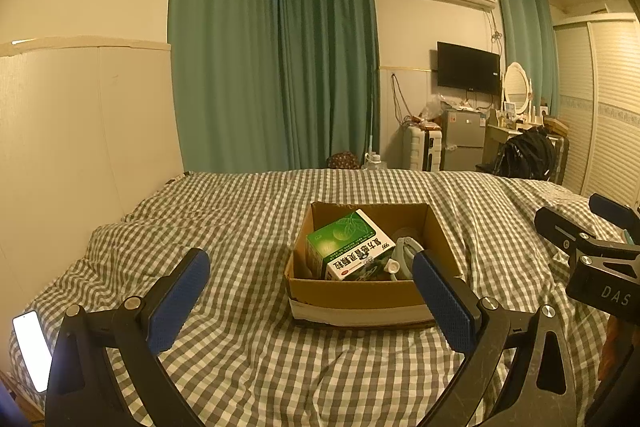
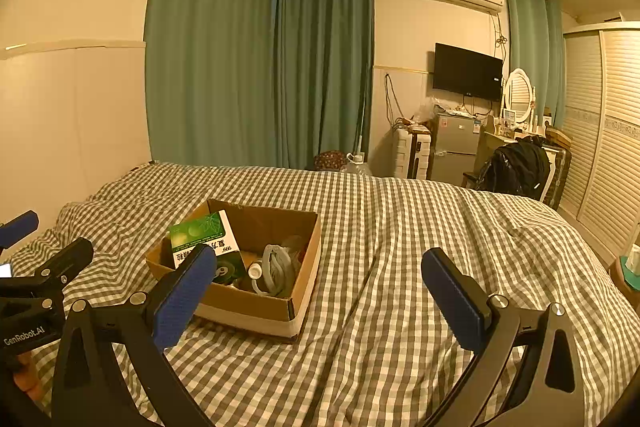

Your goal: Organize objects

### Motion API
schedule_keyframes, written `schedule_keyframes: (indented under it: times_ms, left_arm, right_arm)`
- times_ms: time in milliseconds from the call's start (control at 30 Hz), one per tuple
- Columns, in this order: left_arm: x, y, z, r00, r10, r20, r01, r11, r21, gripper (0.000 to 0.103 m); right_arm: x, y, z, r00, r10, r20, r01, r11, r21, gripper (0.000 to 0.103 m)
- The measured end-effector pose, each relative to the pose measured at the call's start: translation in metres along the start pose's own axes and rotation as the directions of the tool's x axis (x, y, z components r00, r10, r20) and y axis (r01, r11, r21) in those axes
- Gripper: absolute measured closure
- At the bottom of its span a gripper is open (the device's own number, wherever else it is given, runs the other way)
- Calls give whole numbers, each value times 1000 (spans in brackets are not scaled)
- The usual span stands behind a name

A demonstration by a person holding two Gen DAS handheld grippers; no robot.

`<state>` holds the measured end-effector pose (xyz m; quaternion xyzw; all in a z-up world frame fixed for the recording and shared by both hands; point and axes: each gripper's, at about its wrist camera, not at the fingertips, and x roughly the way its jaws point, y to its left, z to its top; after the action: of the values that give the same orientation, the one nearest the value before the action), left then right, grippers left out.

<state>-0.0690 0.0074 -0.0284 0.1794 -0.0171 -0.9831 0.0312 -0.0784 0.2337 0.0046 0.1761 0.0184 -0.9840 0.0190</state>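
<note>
**Left wrist view: open carton and contents, both tongs empty**

Item 1. Shallow brown cardboard box (image 1: 360, 297), open-topped, resting on the grey-and-white checked bedspread (image 1: 248, 367). Position: straight ahead of the left gripper (image 1: 310, 301), its near wall lying between that gripper's blue-padded fingers (image 1: 180, 301).

Item 2. Green-and-white rectangular medicine carton (image 1: 352, 247), inside the box, propped at a tilt against the left inner wall, long axis running diagonally from far-left to near-right.

Item 3. Grey coiled strap or hose with a white cap (image 2: 276, 269), inside the box, right portion; exact kind cannot be told.

Item 4. Left gripper: jaws spread wide, holding nothing.

Item 5. Right gripper (image 2: 314, 297): jaws spread wide, holding nothing; the box lies ahead and to its left, partly behind the left finger.

Judgement: the left gripper is nearer and squarely aligned with the box; no loose item shows on the bedspread.

Item 6. Lit white phone (image 1: 32, 349), at the bed's left edge.
</note>
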Motion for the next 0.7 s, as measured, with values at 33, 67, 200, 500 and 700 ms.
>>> schedule_keyframes:
  times_ms: [33, 67, 200, 500, 700]
  left_arm:
    - [0, 0, 0, 1000, 1, 0, -1, 1000, 1, 0]
    - [0, 0, -1, 1000, 0, 0, 0, 1000, 1, 0]
    - [0, 0, -1, 1000, -1, -3, 1, 1000, 1, 0]
    - [1, 0, -3, 1000, 4, -12, -4, 1000, 3, 0]
    - [1, 0, -4, 1000, -2, -17, 2, 1000, 2, 0]
  right_arm:
    - [0, 0, 0, 1000, 0, 0, 0, 1000, 0, 0]
    - [0, 0, 0, 1000, 0, 1, 0, 1000, 1, 0]
    - [0, 0, 0, 1000, 0, -1, 0, 1000, 1, 0]
    - [1, 2, -1, 1000, 0, -2, 0, 1000, 0, 0]
    - [-2, 2, -2, 1000, 4, 12, -4, 1000, 1, 0]
